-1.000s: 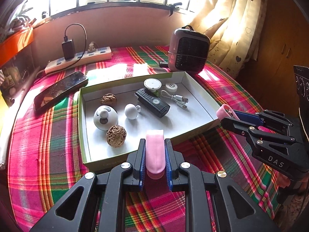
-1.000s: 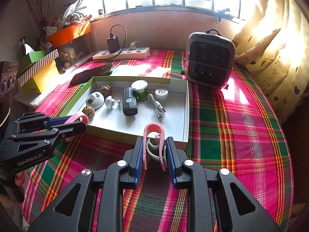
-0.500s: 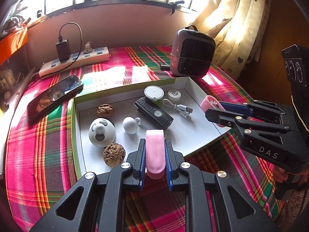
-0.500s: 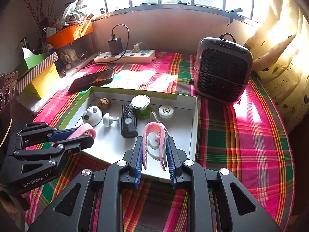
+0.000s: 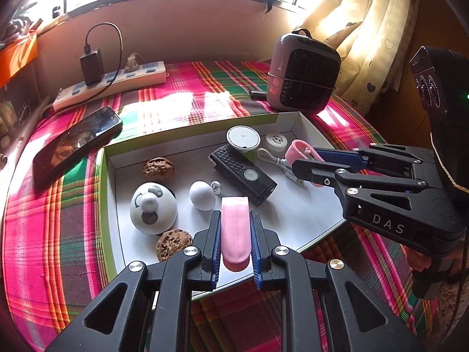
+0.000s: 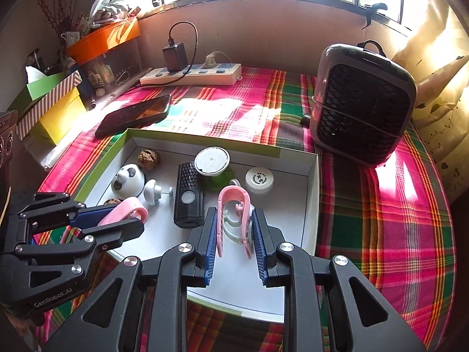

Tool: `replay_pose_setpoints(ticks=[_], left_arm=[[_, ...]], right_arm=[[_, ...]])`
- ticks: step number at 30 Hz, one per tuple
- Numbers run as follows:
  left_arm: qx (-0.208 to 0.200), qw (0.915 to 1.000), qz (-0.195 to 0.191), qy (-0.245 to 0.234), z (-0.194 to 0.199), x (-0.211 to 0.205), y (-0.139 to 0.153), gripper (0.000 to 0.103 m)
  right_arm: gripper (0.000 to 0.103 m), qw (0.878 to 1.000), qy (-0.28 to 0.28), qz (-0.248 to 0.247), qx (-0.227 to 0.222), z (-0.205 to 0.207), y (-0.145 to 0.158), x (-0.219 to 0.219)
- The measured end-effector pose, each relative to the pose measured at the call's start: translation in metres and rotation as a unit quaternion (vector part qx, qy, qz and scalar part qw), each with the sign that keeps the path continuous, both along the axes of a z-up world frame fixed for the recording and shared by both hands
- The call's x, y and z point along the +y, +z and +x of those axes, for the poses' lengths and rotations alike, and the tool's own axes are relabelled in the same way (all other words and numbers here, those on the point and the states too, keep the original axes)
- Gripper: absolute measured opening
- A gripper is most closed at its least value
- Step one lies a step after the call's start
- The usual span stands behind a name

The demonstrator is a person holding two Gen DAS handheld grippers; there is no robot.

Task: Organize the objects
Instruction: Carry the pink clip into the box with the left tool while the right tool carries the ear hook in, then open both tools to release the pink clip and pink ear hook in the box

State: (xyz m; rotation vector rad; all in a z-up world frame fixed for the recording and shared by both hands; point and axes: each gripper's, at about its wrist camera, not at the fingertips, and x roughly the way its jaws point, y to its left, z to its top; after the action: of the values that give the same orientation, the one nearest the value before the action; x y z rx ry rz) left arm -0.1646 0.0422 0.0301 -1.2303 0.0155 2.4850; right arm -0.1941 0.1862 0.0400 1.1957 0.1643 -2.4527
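Note:
A shallow white box with green rim (image 5: pixel 190 130) (image 6: pixel 315 193) lies on the plaid cloth. My left gripper (image 5: pixel 235 223) is shut on a pink clip (image 5: pixel 235 231) held above the box's near edge; it also shows in the right wrist view (image 6: pixel 126 214). My right gripper (image 6: pixel 234 223) is shut on a pink U-shaped clip (image 6: pixel 234 199) above the box's right half, seen too in the left wrist view (image 5: pixel 300 151). In the box lie two walnuts (image 5: pixel 158 168), a panda dome (image 5: pixel 153 206), a white knob (image 5: pixel 201 195), a black remote (image 5: pixel 241 173), a round lid (image 5: pixel 243 138), a white disc (image 5: pixel 276 141) and a cable (image 5: pixel 277 162).
A phone (image 5: pixel 76 140) lies left of the box. A power strip (image 5: pixel 114 83) with a charger sits at the back. A small heater (image 5: pixel 303 79) stands at the back right. Coloured boxes (image 6: pixel 52 102) are stacked far left. Curtains (image 5: pixel 366 29) hang at the right.
Both grippers have moved forward with their pink clips, from the box's near side to above its inside. The right gripper has also moved left toward the cable.

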Motion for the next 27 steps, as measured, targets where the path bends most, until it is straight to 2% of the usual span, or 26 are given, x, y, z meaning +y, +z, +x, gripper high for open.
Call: replay_pose_setpoints(ticks=[16,27], left_arm=[[-0.021,0.9998,-0.005,0.003,-0.019,0.004,-0.016,0.016],[-0.020,0.9997,-0.015,0.004,-0.025,0.006,-0.020,0.016]], right_arm=[[0.024,0.999,0.022,-0.006,-0.027,-0.019,-0.018,-0.009],[0.024,0.999,0.023,0.003,-0.028,-0.022,-0.024,-0.011]])
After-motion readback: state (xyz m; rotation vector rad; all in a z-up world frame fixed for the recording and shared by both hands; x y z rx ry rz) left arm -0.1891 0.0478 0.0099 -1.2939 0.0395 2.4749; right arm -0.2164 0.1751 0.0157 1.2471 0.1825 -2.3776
